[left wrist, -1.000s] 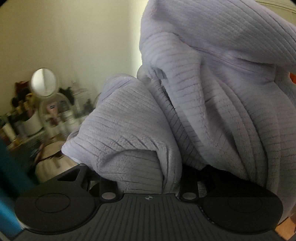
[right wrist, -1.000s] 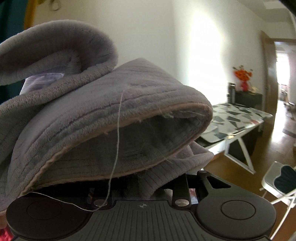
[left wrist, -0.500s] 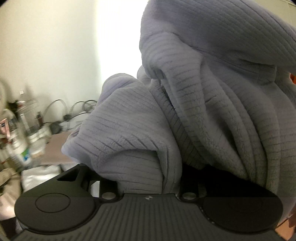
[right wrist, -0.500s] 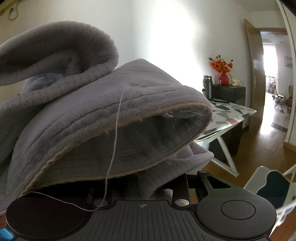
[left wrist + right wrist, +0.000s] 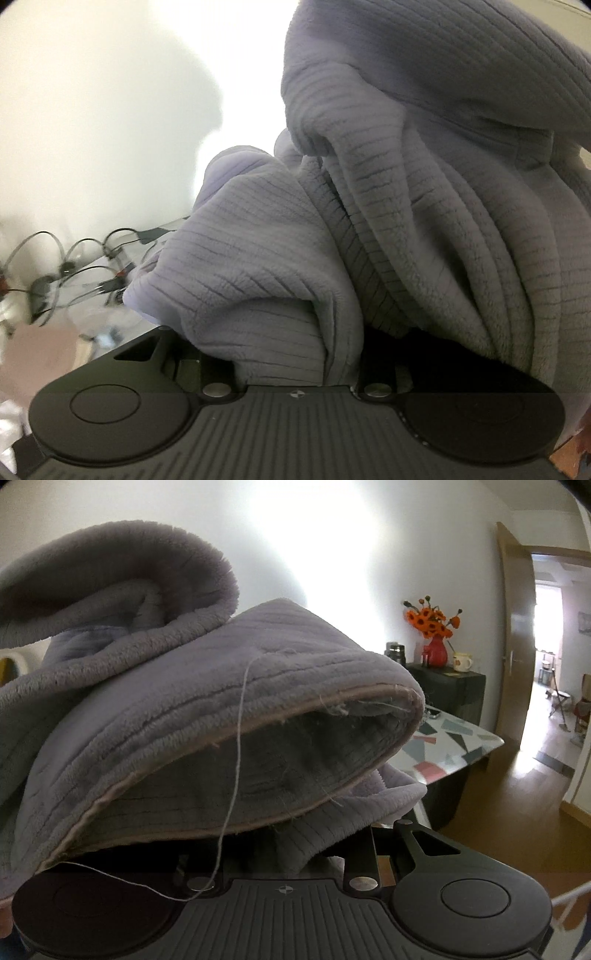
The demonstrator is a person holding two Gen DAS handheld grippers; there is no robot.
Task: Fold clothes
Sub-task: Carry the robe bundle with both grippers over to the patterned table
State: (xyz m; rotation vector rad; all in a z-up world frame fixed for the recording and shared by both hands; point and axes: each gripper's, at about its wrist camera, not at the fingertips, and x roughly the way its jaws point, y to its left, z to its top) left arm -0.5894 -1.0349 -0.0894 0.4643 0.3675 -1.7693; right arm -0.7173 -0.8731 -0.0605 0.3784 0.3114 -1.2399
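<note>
Left wrist: my left gripper (image 5: 295, 354) and right gripper (image 5: 280, 853) each clench the grey fleece garment (image 5: 388, 206), fingers hidden.

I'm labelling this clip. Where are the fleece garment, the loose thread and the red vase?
fleece garment (image 5: 424, 221), left wrist view, ribbed folds above the claw.
loose thread (image 5: 236, 768), right wrist view, middle of the hanging strand.
red vase (image 5: 437, 653), right wrist view, its body.
</note>
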